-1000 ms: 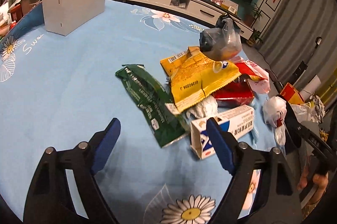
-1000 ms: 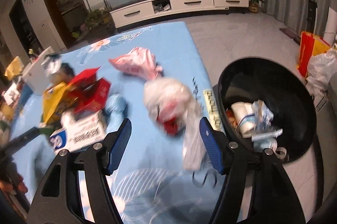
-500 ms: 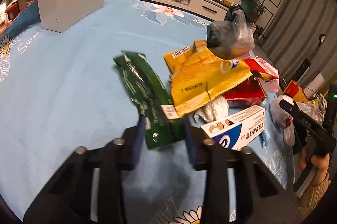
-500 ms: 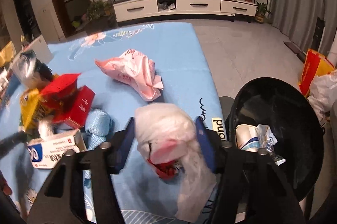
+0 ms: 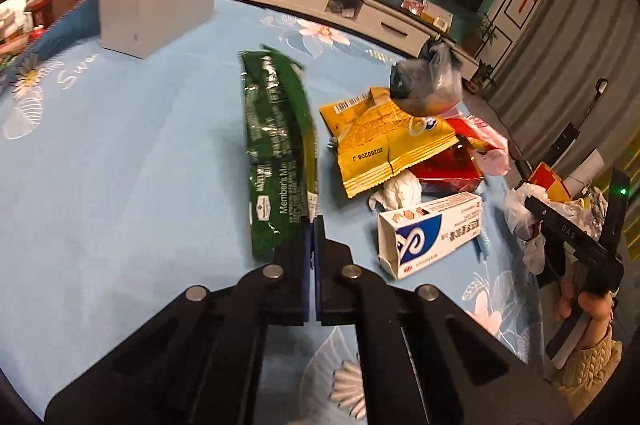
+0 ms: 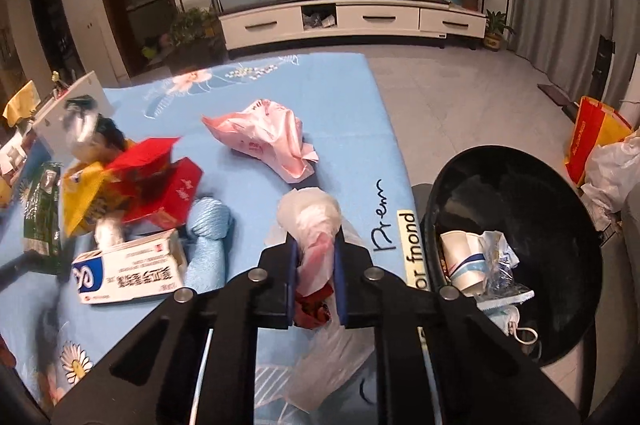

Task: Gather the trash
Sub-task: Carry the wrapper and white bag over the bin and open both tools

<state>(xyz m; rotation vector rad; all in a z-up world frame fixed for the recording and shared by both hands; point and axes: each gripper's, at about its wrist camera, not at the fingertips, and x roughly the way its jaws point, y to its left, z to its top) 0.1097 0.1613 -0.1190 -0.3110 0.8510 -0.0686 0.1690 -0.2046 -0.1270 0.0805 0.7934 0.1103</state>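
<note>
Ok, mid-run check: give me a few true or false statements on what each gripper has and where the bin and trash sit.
1. The left gripper is shut on the green wrapper. True.
2. The right gripper has nothing between its fingers. False: its closing jaws pinch the white plastic bag.
3. The black bin is empty. False: a paper cup and other scraps lie inside.
4. The pink bag lies on the blue tablecloth. True.
</note>
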